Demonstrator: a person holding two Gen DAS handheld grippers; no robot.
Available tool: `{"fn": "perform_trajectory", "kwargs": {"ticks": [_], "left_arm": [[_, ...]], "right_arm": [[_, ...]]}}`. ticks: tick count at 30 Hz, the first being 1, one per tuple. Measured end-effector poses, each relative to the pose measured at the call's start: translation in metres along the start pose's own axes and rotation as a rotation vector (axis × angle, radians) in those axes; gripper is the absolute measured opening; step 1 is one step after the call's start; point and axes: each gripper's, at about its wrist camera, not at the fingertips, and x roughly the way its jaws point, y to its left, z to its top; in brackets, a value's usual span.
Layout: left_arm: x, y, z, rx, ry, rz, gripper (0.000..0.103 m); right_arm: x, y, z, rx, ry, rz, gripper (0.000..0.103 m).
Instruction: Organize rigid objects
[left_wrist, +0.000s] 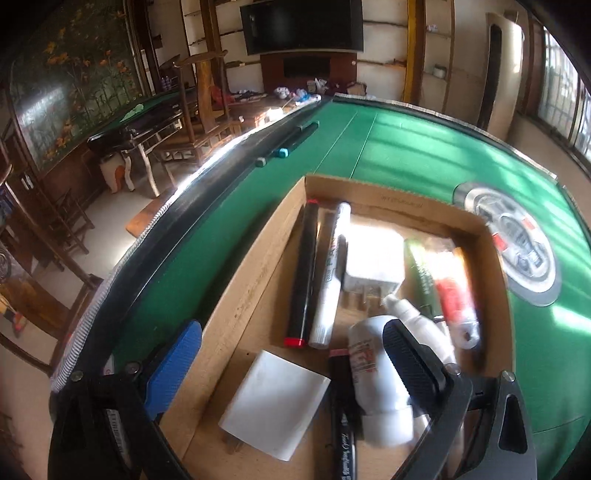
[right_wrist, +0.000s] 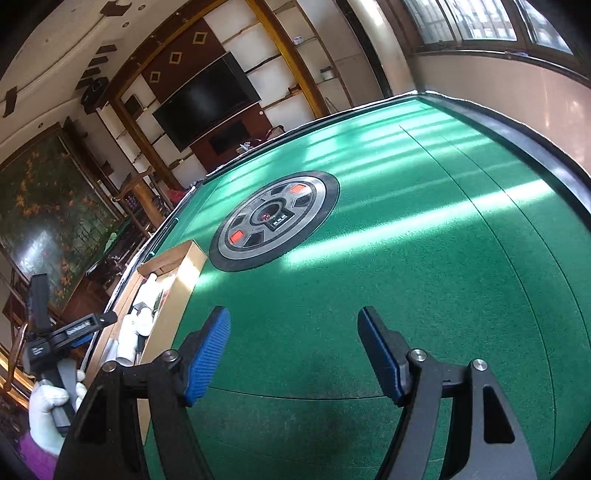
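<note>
Left hand-held gripper (left_wrist: 291, 363) hangs over the near end of the cardboard box (left_wrist: 388, 192) with its jaws wide and nothing between them. One blue finger (left_wrist: 173, 369) sits outside the box's left wall, above the green felt; the other finger (left_wrist: 413, 363) is over the white bottle (left_wrist: 380, 384) lying inside. Whether that finger touches the bottle I cannot tell.

Most of the sorting looks done, as I judge it. The box already holds a black marker with red ends (left_wrist: 304, 273), a white marker (left_wrist: 330, 273) just beside it, a white charger block (left_wrist: 373, 264), a flat white adapter (left_wrist: 275, 404) near the front, a green tube (left_wrist: 421, 277) and a red-and-white tube (left_wrist: 456, 295). Two pens (left_wrist: 291, 142) lie well apart from the box, along the dark rail at the left edge of the tabletop (left_wrist: 406, 147). They seem the likely things left to collect, so the next move probably calls for lifting clear of the box wall, reaching out to the rail, and narrowing the jaws across one slim barrel that could roll against the rim.

Right hand-held gripper (right_wrist: 293, 354) is also spread wide and empty, tilted down over bare felt, with the round centre console (right_wrist: 273, 221) ahead of it. From that view, a white-gloved hand (right_wrist: 51, 406) grips the left tool's handle beside the box.
</note>
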Motion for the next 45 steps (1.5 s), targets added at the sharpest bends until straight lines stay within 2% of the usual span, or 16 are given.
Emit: {"fn": "perform_trajectory", "kwargs": {"ticks": [3,5,7,11,17,22,25,28,32,35,37,39,40,41,43,45], "left_arm": [[-0.011,-0.014,-0.005,0.138,-0.024,0.096,0.1],[-0.018,-0.023,-0.012,0.218,0.008,0.075,0.1],[-0.03,-0.022,-0.012,0.22,0.001,0.008,0.099],[-0.037,-0.034,0.011,0.228,-0.084,0.055,0.099],[0.024,-0.05,0.023,0.298,0.075,0.186,0.099],[0.014,-0.04,-0.003,0.347,0.11,0.101,0.098],[-0.02,-0.026,0.004,0.278,-0.018,0.046,0.098],[-0.08,0.001,0.007,0.123,-0.239,-0.038,0.098],[-0.173,0.031,-0.026,-0.043,-0.583,-0.068,0.103],[-0.216,0.038,-0.057,-0.098,-0.715,-0.065,0.103],[-0.222,0.035,-0.066,-0.092,-0.676,-0.076,0.103],[-0.212,0.031,-0.07,-0.065,-0.587,-0.182,0.102],[-0.204,0.029,-0.071,-0.07,-0.538,-0.195,0.102],[-0.195,0.025,-0.074,-0.081,-0.499,-0.168,0.102],[-0.179,0.016,-0.083,-0.092,-0.455,-0.106,0.102],[-0.162,0.013,-0.089,-0.106,-0.384,-0.069,0.103]], "right_arm": [[-0.001,0.0,0.0,-0.004,-0.011,0.006,0.072],[0.001,-0.001,-0.001,0.001,-0.002,0.006,0.072],[0.001,-0.002,-0.002,0.013,0.004,0.011,0.072],[0.003,-0.007,-0.002,0.04,0.014,0.021,0.072],[0.001,-0.006,-0.003,0.042,0.01,0.016,0.072],[0.002,-0.007,-0.003,0.05,0.014,0.014,0.077],[0.004,-0.006,-0.003,0.046,0.026,0.018,0.077],[0.006,-0.001,-0.003,0.026,0.032,0.013,0.077],[0.005,0.011,-0.006,-0.046,0.023,-0.004,0.077],[-0.003,0.037,-0.01,-0.165,-0.02,-0.045,0.077],[-0.024,0.068,-0.016,-0.279,-0.113,-0.071,0.077],[-0.053,0.104,-0.024,-0.384,-0.244,-0.075,0.08],[-0.066,0.12,-0.028,-0.428,-0.311,-0.078,0.094],[-0.077,0.135,-0.033,-0.466,-0.378,-0.076,0.103],[-0.09,0.155,-0.045,-0.527,-0.482,-0.035,0.103],[-0.082,0.172,-0.053,-0.595,-0.431,-0.013,0.103]]}}
